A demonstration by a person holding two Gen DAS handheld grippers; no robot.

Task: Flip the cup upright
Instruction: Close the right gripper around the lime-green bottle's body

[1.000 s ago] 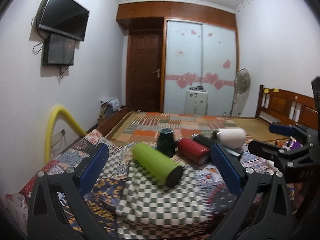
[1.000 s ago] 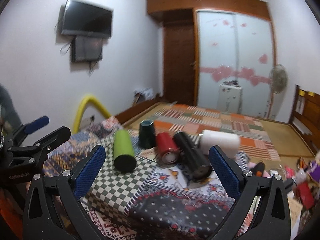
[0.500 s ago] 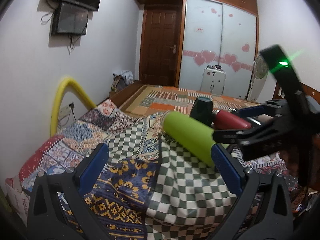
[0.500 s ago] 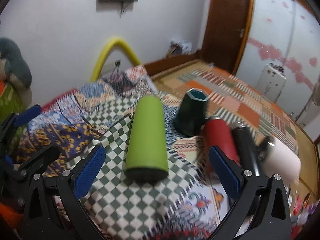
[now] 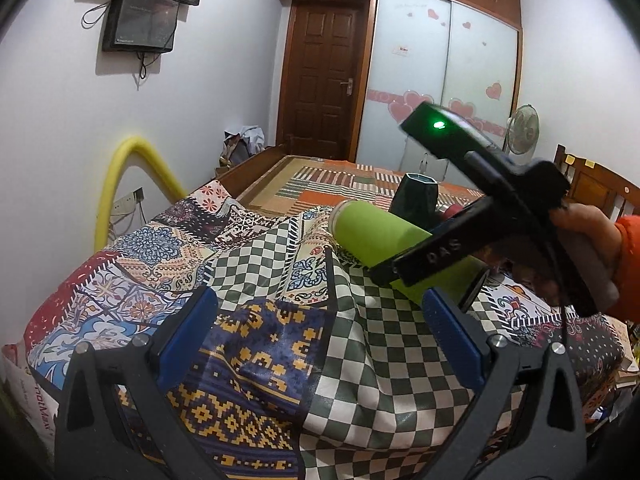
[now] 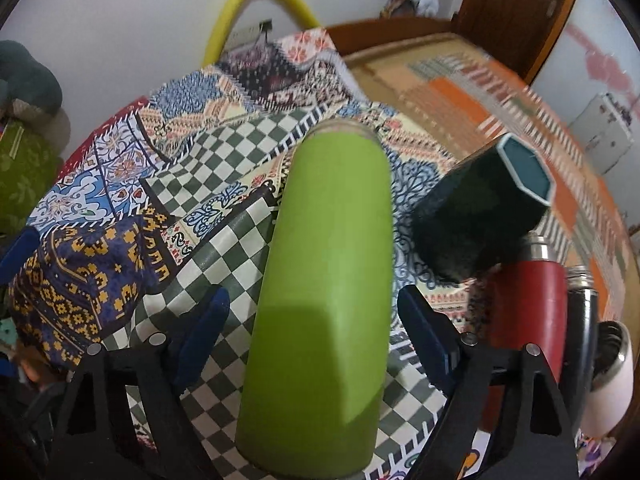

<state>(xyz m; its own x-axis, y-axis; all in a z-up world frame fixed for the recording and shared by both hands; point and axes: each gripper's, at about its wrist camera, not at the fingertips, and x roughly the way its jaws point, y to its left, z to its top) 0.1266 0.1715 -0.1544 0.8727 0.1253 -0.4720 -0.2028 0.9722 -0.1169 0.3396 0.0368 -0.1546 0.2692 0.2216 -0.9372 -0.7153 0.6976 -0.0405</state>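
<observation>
- The green cup (image 6: 324,300) is lying on its side on the checkered part of the patchwork cloth (image 5: 248,292), its length running from near to far, its rim end pointing far.
- The right tool (image 6: 314,330) is straddling the cup's near half, blue pads (image 6: 202,330) standing apart on the left and right; whether they are touching the cup, I cannot tell.
- In the left wrist view the right tool (image 5: 440,256) is showing from the side, crossing over the green cup (image 5: 376,232), with a hand (image 5: 584,252) in an orange sleeve gripping its handle and a green light glowing on top.
- The left tool (image 5: 320,340) is hovering near the viewer over the cloth, fingers wide apart, gripping nothing.
- A dark hexagonal cup (image 6: 488,208) is sitting just right of the green one, base up.
- A red bottle (image 6: 528,304), a black bottle (image 6: 586,320) and a white cup (image 6: 612,376) are lying further right, packed side by side.
</observation>
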